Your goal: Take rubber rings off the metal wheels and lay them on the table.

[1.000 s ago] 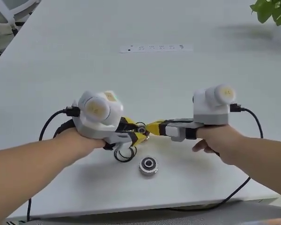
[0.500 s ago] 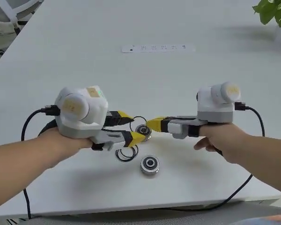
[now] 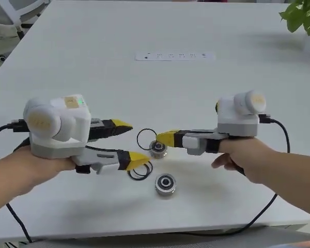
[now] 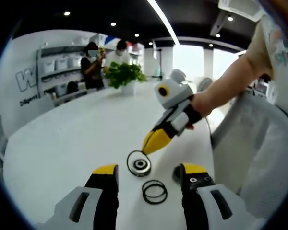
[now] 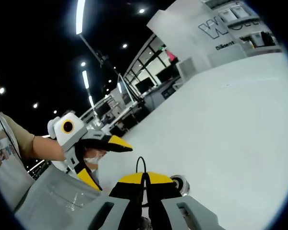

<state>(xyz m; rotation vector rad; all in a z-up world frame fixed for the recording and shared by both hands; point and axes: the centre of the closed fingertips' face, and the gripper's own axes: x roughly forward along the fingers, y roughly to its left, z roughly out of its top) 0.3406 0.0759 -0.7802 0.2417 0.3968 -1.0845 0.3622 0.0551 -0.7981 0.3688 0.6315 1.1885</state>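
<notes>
Rubber ring (image 3: 138,139), centre frame, is pinched in the right gripper's (image 3: 163,138) closed jaws, seemingly to peel it off the metal wheel (image 3: 158,148). The left gripper (image 3: 130,141) gapes empty at left, above the loose rings (image 3: 139,170).

My white table (image 3: 93,67) carries a power strip (image 3: 174,55) at twelve o'clock, a metal wheel (image 3: 165,183) at six, a second wheel (image 3: 158,148) just beyond, and loose rubber rings (image 3: 139,171) at the nearer wheel's ten.

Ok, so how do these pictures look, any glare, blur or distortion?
Head view: soft even light, sharp, faint shadow by the metal wheel. Left gripper view: fisheye bend, window glare. Right gripper view: dark ceiling, bright lamps, rubber ring in right gripper clear.
</notes>
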